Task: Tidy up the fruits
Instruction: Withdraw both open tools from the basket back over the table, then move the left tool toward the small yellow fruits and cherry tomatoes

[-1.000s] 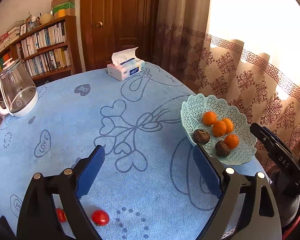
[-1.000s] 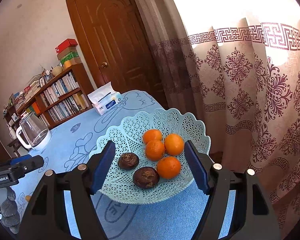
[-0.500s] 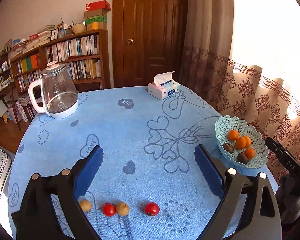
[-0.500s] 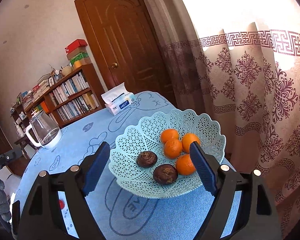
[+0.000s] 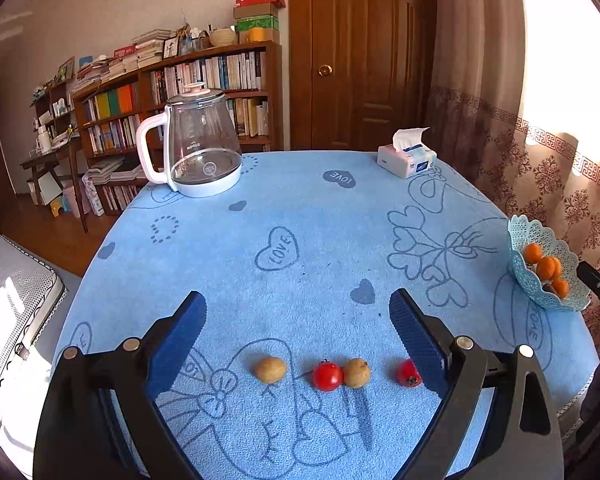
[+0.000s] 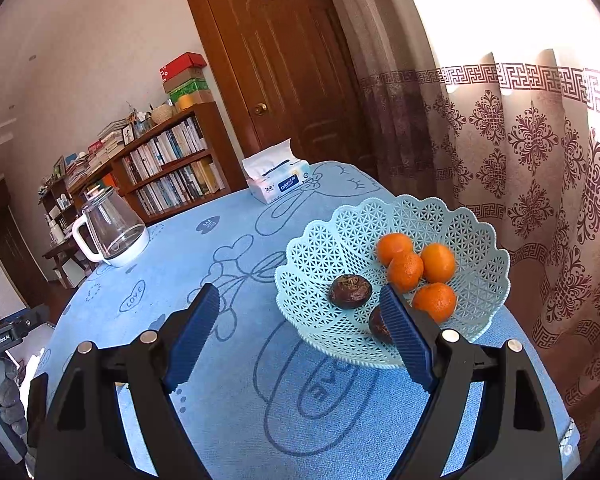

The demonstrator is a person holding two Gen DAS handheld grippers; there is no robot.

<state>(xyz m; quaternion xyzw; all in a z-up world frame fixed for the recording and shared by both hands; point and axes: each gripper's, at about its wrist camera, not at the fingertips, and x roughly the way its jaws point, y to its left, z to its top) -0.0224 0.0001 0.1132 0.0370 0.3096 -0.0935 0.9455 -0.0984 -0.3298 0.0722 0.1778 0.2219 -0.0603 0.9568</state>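
Note:
Near the table's front edge lies a row of small fruits: a yellowish one (image 5: 270,369), a red tomato (image 5: 327,376) touching a second yellowish one (image 5: 356,372), and a red one (image 5: 408,373) partly behind a finger. My left gripper (image 5: 298,320) is open just above and behind them, holding nothing. The pale green lattice basket (image 6: 420,208) holds several oranges (image 6: 405,270) and two dark round fruits (image 6: 350,291). My right gripper (image 6: 300,312) hangs open and empty at its near left rim, one finger covering part of the second dark fruit. The basket (image 5: 540,240) also shows far right.
A glass kettle (image 5: 198,152) stands at the table's far left and a tissue box (image 5: 406,160) at the far right. The blue cloth (image 5: 300,232) between them is bare. Curtains (image 6: 520,160) hang close behind the basket. A bookshelf and a door are beyond.
The left gripper has swung left, away from the basket, so the row of small fruits now lies between its fingers. The right gripper has drawn back from the basket, shifted left, and its jaws have widened.

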